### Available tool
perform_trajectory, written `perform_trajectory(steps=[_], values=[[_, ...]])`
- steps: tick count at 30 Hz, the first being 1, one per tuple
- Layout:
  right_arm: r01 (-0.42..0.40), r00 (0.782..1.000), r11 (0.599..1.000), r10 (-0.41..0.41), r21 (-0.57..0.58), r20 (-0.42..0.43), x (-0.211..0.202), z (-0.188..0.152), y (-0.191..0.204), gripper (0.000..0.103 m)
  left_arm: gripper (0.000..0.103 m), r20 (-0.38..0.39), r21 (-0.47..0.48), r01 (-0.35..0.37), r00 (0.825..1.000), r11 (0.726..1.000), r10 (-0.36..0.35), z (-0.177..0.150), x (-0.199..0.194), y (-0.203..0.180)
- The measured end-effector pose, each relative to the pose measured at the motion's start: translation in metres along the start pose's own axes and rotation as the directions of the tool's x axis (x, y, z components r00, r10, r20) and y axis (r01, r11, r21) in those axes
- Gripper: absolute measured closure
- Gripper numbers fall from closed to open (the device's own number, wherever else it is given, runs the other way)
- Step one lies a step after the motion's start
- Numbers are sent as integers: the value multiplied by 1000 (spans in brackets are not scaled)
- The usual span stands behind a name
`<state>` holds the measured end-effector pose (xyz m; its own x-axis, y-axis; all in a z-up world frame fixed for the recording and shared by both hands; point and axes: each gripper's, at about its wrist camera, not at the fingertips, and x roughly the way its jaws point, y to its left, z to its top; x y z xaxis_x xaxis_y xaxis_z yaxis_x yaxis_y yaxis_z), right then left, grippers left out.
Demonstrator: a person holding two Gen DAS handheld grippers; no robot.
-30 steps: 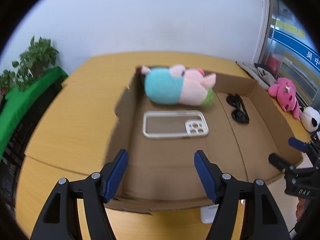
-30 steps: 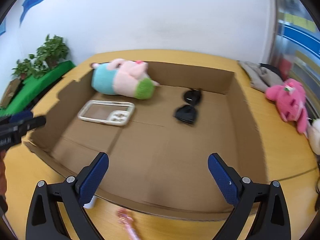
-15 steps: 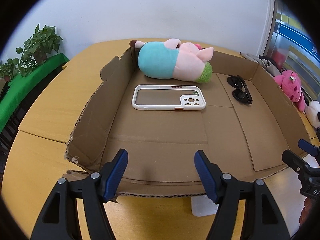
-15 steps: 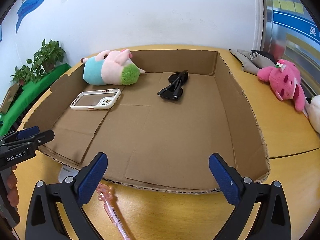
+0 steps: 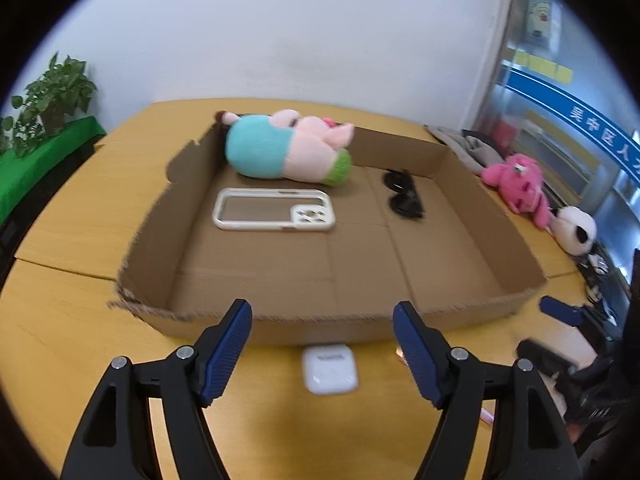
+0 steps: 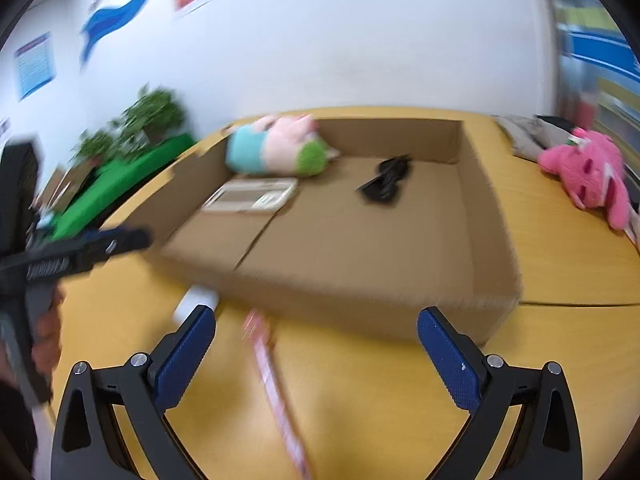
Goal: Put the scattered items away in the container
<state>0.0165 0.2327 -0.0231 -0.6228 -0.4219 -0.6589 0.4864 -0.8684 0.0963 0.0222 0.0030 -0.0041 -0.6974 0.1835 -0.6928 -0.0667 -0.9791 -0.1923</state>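
Note:
A shallow cardboard box (image 5: 360,324) (image 6: 492,240) lies on the yellow table. Inside it are a pink-and-teal plush pig (image 5: 288,148) (image 6: 276,148), a white phone case (image 5: 274,215) (image 6: 252,196) and black sunglasses (image 5: 404,200) (image 6: 386,184). In front of the box's near wall sit a small white case (image 5: 330,368) (image 6: 196,304) and a pink pen (image 6: 276,384). My left gripper (image 5: 322,348) hovers over the white case, jaws opening, nothing between them. My right gripper (image 6: 316,356) stands open above the pink pen.
A pink plush (image 5: 516,184) (image 6: 588,168) and a panda plush (image 5: 576,230) lie on the table right of the box, with folded grey cloth (image 5: 468,144) behind them. Potted plants on a green surface (image 5: 44,140) stand at the far left.
Both grippers pulled back from above the box to the table in front of its near wall. The white case and pink pen came into fuller view. The left jaws widened slightly.

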Motion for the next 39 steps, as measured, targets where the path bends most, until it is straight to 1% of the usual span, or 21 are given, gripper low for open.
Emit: perform_trajectory(steps=[1, 3, 5, 8, 10, 11, 13, 14, 15, 16, 17, 19, 22, 25, 29, 32, 34, 35, 36, 37, 39], values=[[15, 1000, 999, -15, -30, -3, -2, -6, 5, 1, 30, -12, 1, 19, 1000, 1000, -19, -4, 0, -4], [-22, 999, 998, 19, -66, -39, 0, -19, 11, 1, 30, -38, -1, 50, 998, 999, -50, -15, 5, -14], [-59, 994, 995, 51, -82, -100, 9, -29, 15, 2, 30, -72, -7, 77, 994, 997, -78, -22, 14, -22], [-66, 980, 991, 43, -117, -197, 26, -46, 19, 8, 30, -116, -16, 100, 988, 995, -101, -28, 27, -33], [-90, 970, 991, 65, -98, -233, 33, -54, 17, 24, 30, -124, -7, 84, 989, 996, -84, -31, 31, -40], [-97, 967, 992, 74, -86, -243, 35, -57, 16, 28, 30, -125, 0, 80, 989, 997, -79, -33, 32, -44], [-86, 965, 993, 63, -81, -255, 37, -61, 14, 40, 30, -135, -9, 106, 985, 994, -106, -35, 35, -48], [-79, 965, 993, 54, -86, -256, 37, -61, 14, 43, 30, -142, -19, 114, 983, 993, -116, -36, 38, -49], [-71, 965, 993, 45, -91, -259, 37, -61, 14, 49, 30, -151, -29, 118, 981, 993, -121, -37, 40, -50], [-68, 964, 993, 41, -95, -262, 36, -62, 15, 58, 30, -161, -40, 123, 979, 992, -128, -37, 44, -50], [-71, 963, 993, 42, -99, -266, 36, -62, 16, 64, 30, -172, -53, 124, 976, 991, -131, -39, 47, -51], [-85, 960, 992, 56, -97, -274, 33, -64, 18, 88, 30, -200, -87, 124, 970, 988, -139, -41, 54, -51], [-101, 961, 993, 79, -69, -266, 28, -71, 22, 92, 30, -247, -129, 121, 957, 984, -150, -44, 67, -52], [-149, 957, 989, 142, -9, -252, 23, -76, 25, 92, 33, -277, -155, 117, 948, 981, -157, -49, 78, -56], [-214, 942, 975, 220, 50, -252, 22, -78, 29, 92, 37, -277, -147, 111, 949, 983, -149, -50, 83, -62], [-235, 937, 970, 243, 65, -249, 21, -80, 33, 92, 53, -275, -158, 106, 950, 982, -147, -49, 84, -60], [-240, 936, 968, 250, 70, -249, 20, -81, 34, 91, 66, -273, -164, 95, 952, 982, -138, -50, 85, -57], [-246, 934, 966, 257, 75, -249, 21, -81, 34, 91, 70, -273, -168, 89, 953, 982, -133, -50, 85, -55], [-253, 931, 964, 265, 81, -249, 21, -81, 34, 91, 78, -274, -171, 82, 953, 982, -127, -50, 85, -53], [-260, 929, 962, 273, 85, -250, 20, -82, 35, 90, 82, -276, -174, 79, 953, 982, -125, -50, 85, -51], [-271, 925, 959, 283, 84, -253, 20, -82, 37, 90, 82, -277, -185, 87, 951, 979, -137, -50, 85, -48]])
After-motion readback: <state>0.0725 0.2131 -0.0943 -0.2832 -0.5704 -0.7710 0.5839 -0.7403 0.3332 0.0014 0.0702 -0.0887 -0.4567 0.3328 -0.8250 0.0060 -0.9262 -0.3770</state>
